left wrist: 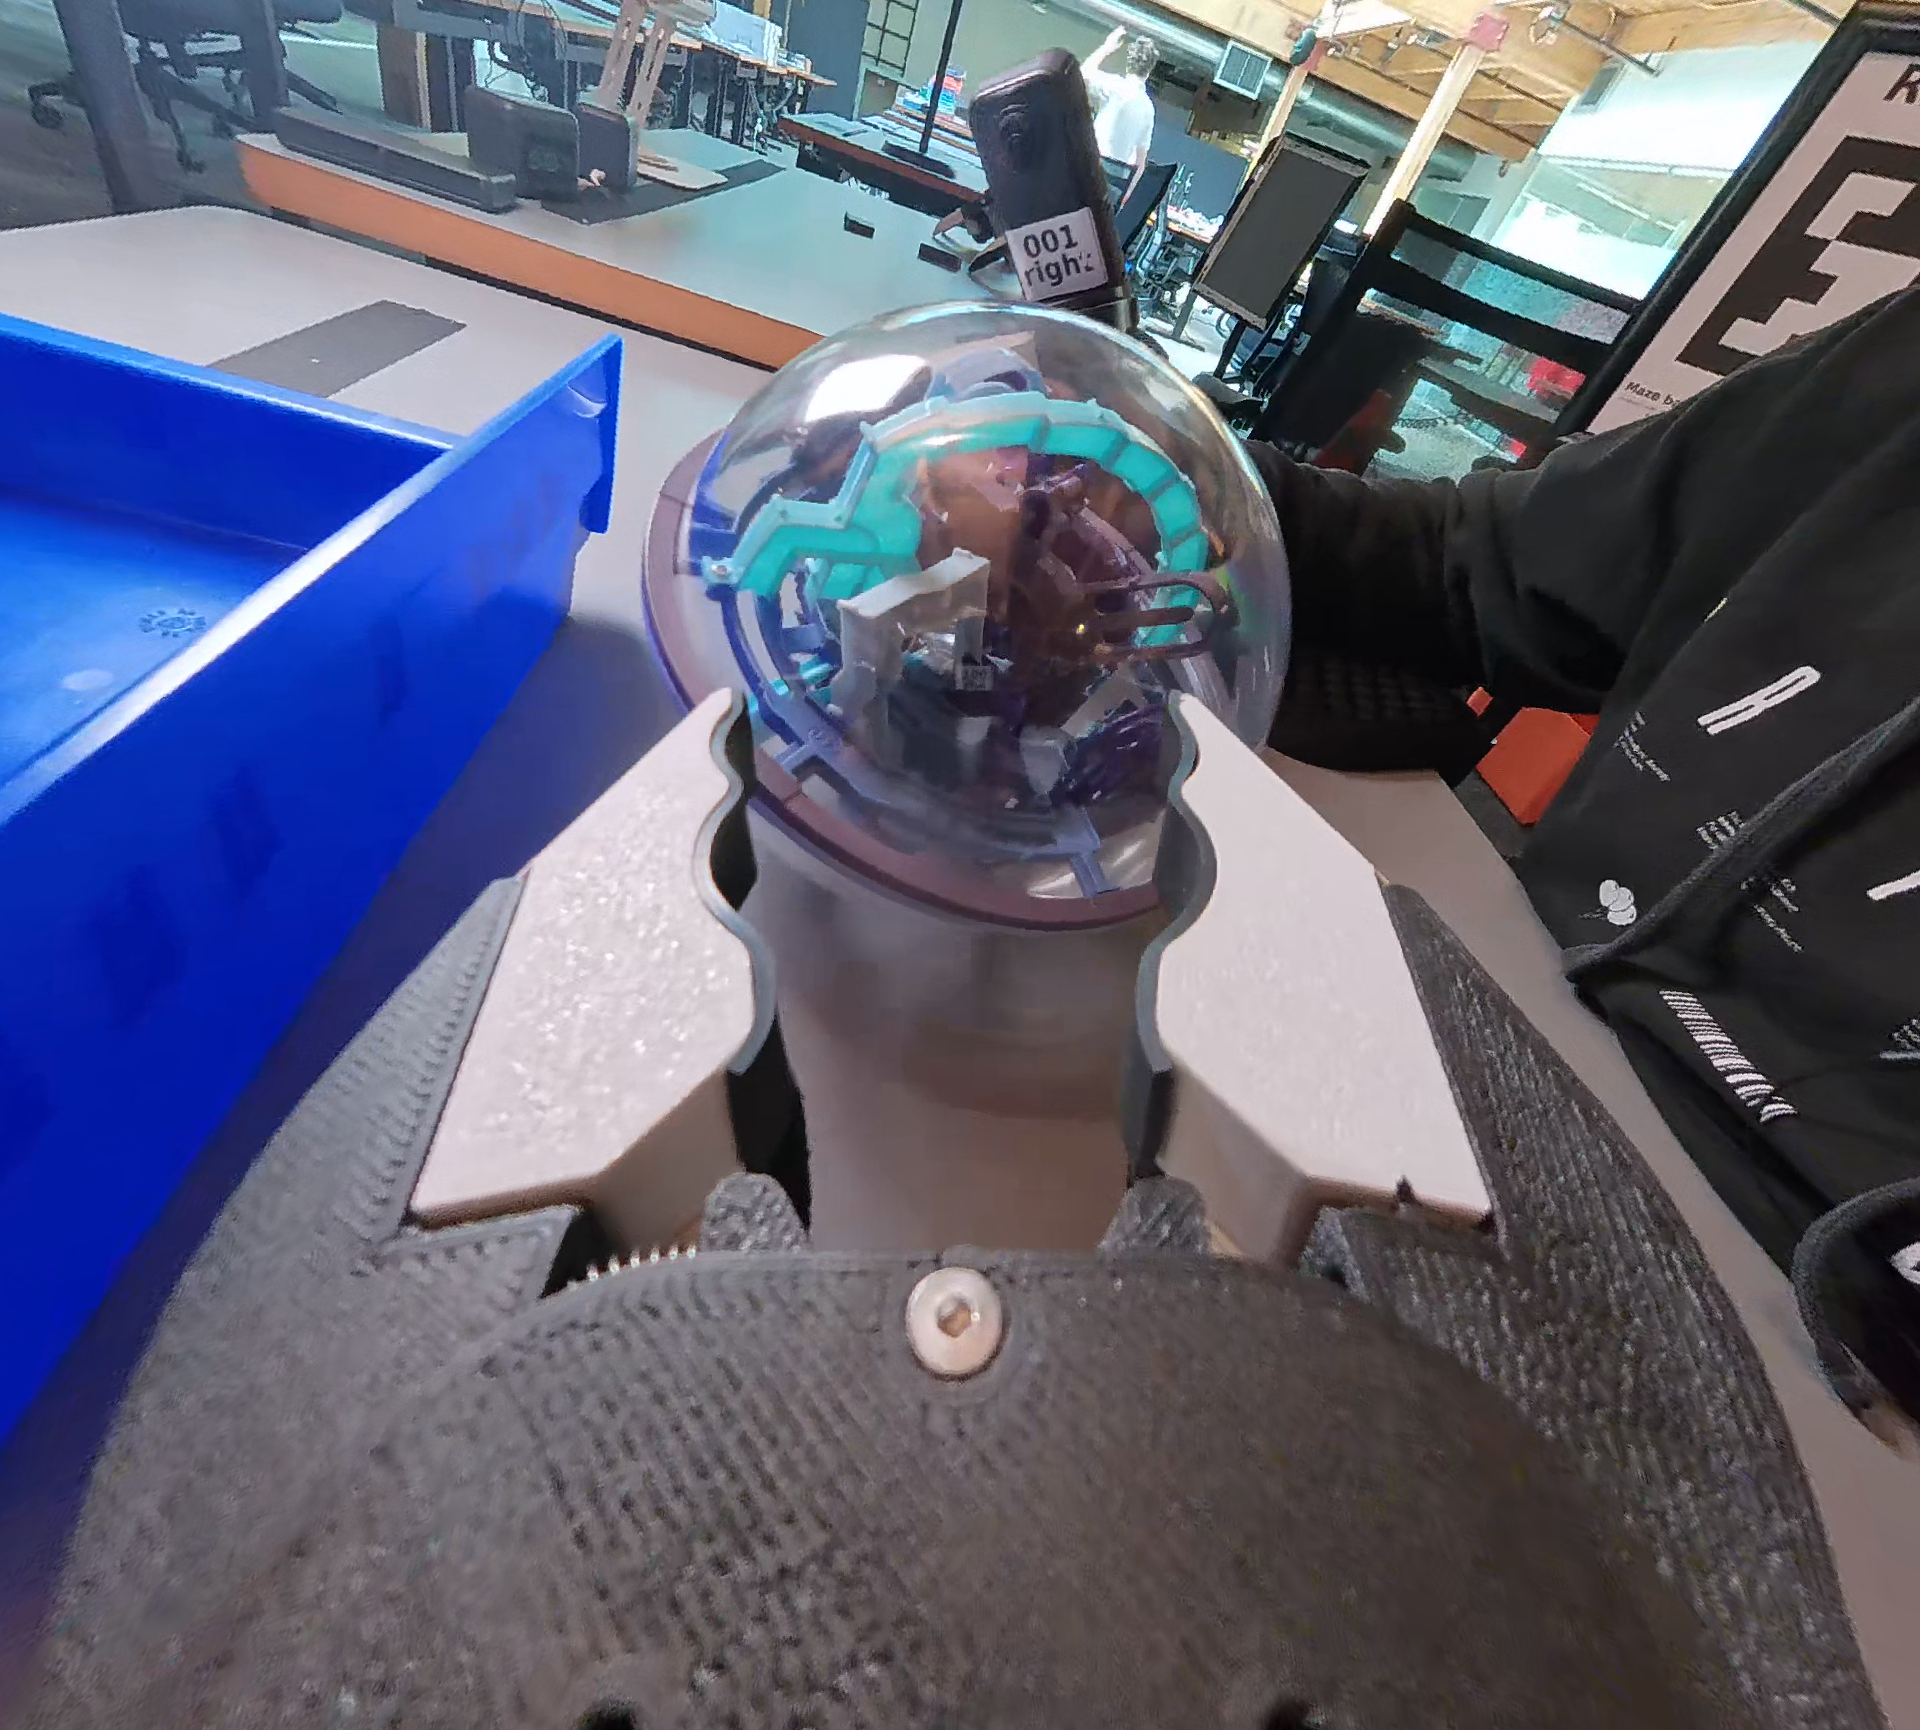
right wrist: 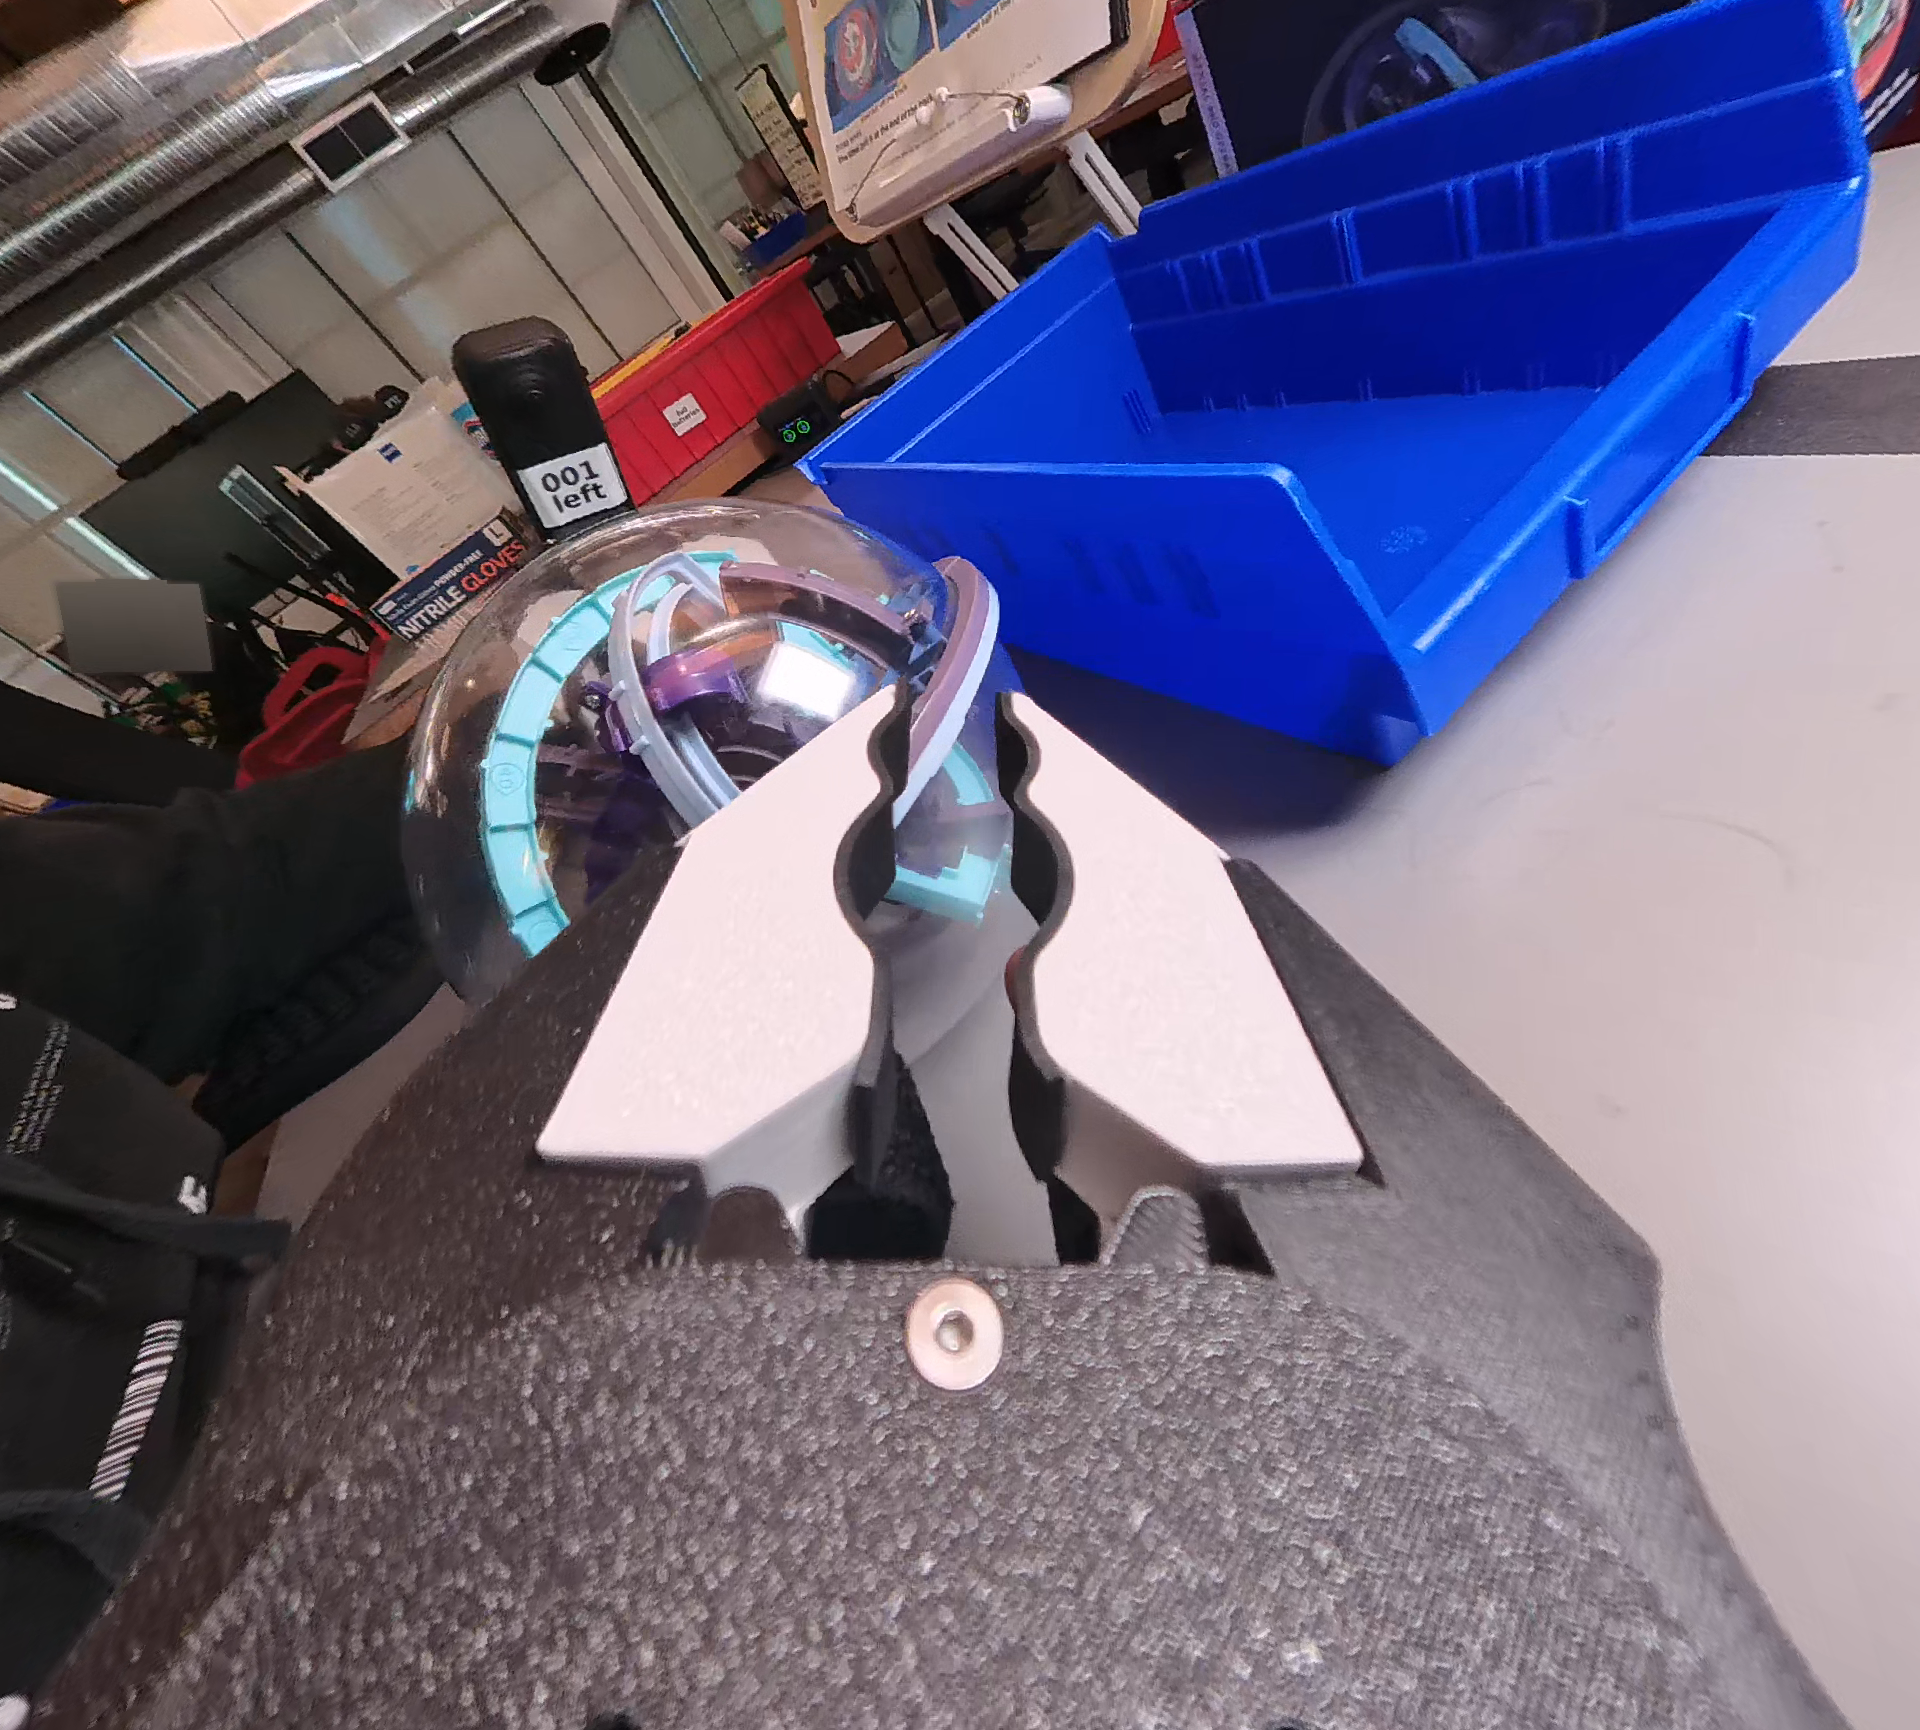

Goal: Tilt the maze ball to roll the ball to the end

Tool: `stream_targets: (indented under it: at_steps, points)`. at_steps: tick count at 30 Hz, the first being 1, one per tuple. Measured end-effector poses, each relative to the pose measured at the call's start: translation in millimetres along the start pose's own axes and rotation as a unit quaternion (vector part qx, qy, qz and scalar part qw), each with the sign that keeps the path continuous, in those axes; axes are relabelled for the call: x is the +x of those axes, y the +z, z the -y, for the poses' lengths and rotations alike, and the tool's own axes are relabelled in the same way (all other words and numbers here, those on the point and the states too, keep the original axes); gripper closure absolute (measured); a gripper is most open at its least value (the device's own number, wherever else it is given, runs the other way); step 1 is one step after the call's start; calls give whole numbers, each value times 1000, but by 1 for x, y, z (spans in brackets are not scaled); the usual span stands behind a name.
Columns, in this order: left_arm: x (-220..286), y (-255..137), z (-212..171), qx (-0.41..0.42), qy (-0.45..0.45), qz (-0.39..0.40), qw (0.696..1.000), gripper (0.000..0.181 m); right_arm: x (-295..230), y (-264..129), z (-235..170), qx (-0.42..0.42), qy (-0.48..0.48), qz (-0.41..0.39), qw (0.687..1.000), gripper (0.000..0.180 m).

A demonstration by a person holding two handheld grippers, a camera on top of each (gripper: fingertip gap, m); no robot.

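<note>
Over on the left sits the blue bin (left wrist: 260, 641), resting on the grey table (left wrist: 208, 267), its open side facing in. Just right of it, here's the maze ball (left wrist: 966, 600), a clear sphere with teal, purple and brown tracks inside, held up off the tabletop. The left gripper (left wrist: 961, 745) has its pale fingers (left wrist: 634, 932) spread around the sphere's lower half, pressing each side, so it's clamped on the ball. The small ball inside cannot be picked out. Further right, a black sleeve (left wrist: 1558, 558) reaches in behind the sphere. From the right wrist view, the right gripper (right wrist: 945, 735) pinches the purple rim of the maze ball (right wrist: 665, 704) between narrowly set fingers (right wrist: 748, 942), with the bin (right wrist: 1403, 454) off to its right.
</note>
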State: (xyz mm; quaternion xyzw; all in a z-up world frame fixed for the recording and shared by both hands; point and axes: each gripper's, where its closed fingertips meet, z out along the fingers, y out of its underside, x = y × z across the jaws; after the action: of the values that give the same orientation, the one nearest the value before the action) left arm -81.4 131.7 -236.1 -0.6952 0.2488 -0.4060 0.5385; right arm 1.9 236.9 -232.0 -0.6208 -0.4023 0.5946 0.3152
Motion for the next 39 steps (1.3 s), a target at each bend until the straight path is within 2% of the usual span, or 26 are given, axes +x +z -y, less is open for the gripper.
stream_targets:
  at_steps: [4, 6, 8, 10, 13, 16, 19, 24, 27, 32, 39]
  points:
    - [0, -5, 8, 3, 36, 22, 999, 98, -1, -1, 0, -2, -2, 1, 1000, 164]
    - [11, -8, 28, 29, 100, 35, 994, 85, -1, 0, -1, -7, -4, -3, 1000, 164]
    - [22, -3, 35, 16, 162, 45, 986, 78, -2, 3, -3, -14, -6, -4, 1000, 164]
    - [27, 11, 24, -24, 185, 36, 982, 65, -2, 7, -6, -21, -5, 0, 1000, 164]
    - [20, 25, 7, -49, 192, 43, 979, 55, -1, 13, -10, -30, 1, -3, 1000, 167]
    - [18, 26, 6, -35, 149, 40, 987, 53, 1, 15, -11, -29, 8, -5, 1000, 169]
    - [17, 24, 3, -21, 110, 29, 993, 54, 0, 13, -10, -26, 21, 10, 999, 162]
    - [15, 22, -5, -25, 85, 28, 996, 56, -5, -1, -1, -12, 22, 40, 999, 142]
    - [14, 21, -10, -29, 66, 29, 997, 57, -15, -14, -2, -22, 2, 68, 997, 123]
    - [9, 20, -13, -33, 38, 36, 998, 59, -38, -31, -17, -67, -81, 103, 989, 104]
    - [8, 19, -25, -58, -1, 35, 998, 68, -50, -21, -43, -111, -209, 89, 967, 98]
